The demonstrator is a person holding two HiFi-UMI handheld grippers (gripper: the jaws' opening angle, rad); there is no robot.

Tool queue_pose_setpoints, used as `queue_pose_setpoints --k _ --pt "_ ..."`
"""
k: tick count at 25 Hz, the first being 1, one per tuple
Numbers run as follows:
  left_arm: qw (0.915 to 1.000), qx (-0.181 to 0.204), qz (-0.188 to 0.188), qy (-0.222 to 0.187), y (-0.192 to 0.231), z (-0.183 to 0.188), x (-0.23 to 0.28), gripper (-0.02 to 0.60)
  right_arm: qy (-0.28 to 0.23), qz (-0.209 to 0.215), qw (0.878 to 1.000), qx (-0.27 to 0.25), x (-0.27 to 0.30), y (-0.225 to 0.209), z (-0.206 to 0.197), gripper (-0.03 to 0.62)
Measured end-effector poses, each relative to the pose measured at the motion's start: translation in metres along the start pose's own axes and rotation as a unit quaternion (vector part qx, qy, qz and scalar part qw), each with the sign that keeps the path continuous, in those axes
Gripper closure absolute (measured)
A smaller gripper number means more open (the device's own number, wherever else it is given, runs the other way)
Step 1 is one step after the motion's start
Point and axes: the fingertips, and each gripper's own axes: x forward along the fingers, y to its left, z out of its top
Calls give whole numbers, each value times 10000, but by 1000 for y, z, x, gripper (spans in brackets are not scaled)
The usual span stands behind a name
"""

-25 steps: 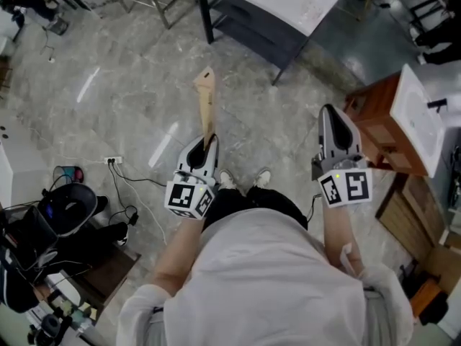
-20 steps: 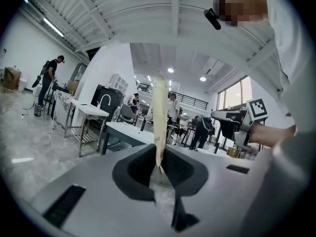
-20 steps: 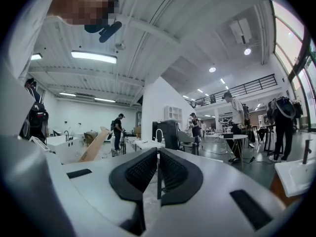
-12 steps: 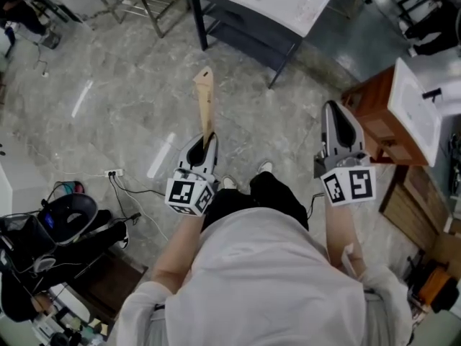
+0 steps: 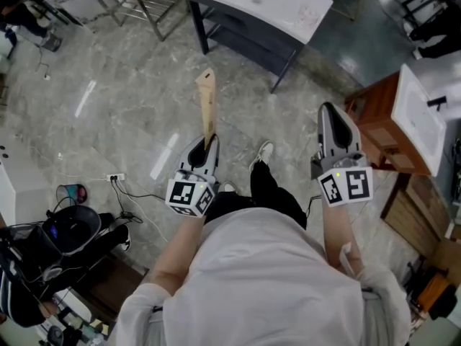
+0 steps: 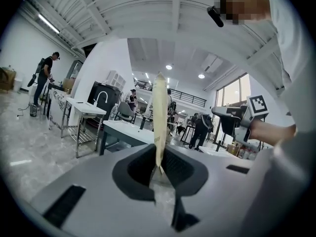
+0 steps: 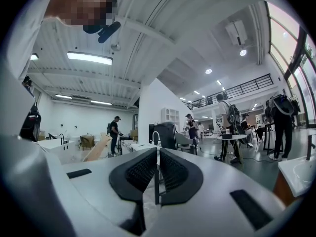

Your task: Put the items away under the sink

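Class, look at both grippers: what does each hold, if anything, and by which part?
The left gripper pinches a long, flat tan item by its near end. The right gripper holds nothing; its jaws are together.

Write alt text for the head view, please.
Seen from above, a person on a marble floor has the left gripper clamped on a long tan item pointing forward, the right gripper shut and empty. A wooden sink cabinet stands at the right.

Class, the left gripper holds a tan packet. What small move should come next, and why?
Probably a step toward the sink cabinet at right: the left gripper is shut on the packet, the right gripper is shut and empty, and the sink cabinet does not look within reach yet.
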Motion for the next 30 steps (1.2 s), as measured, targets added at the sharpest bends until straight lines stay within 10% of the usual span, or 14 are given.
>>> queue_pose_setpoints --k 30 --pt "9988 16 465 156 17 53 244 546 243 815 9961 213 190 -158 -24 553"
